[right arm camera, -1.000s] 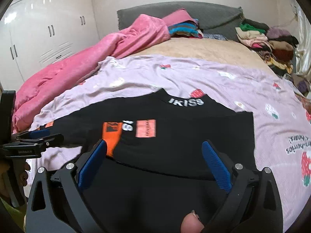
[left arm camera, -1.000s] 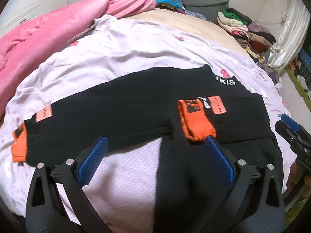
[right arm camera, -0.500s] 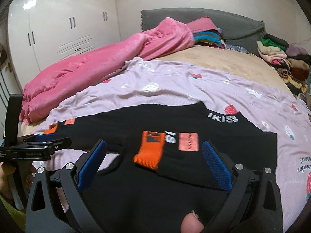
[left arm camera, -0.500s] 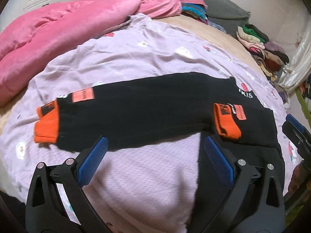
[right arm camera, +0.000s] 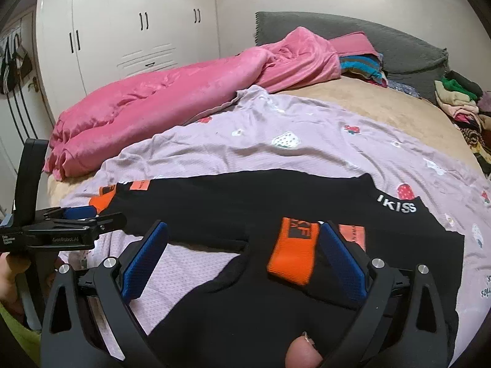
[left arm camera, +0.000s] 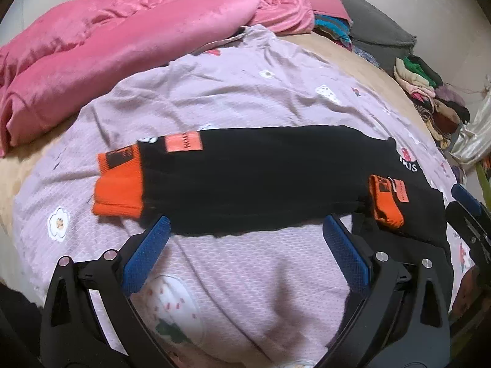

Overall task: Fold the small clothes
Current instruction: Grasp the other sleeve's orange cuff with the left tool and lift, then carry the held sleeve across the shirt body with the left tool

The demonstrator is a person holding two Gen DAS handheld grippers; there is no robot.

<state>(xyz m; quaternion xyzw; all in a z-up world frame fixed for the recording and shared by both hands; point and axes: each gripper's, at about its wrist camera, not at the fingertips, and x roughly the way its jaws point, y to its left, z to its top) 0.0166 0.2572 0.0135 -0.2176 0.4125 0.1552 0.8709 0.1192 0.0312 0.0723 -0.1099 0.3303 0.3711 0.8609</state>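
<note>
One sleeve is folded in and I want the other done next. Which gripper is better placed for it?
Left. The left gripper hangs open just before the outstretched sleeve, its orange cuff near. The right gripper faces the folded cuff.

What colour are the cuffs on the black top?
Orange cuffs, clearest in the left wrist view.

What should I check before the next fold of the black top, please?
1. Left gripper open, holding nothing: ok.
2. Right gripper open: ok.
3. Right sleeve folded in, its orange cuff on the black top: ok.
4. Left sleeve folded in: not ok; its left cuff lies out on the lilac sheet.
5. Hem flat: cannot tell.
</note>
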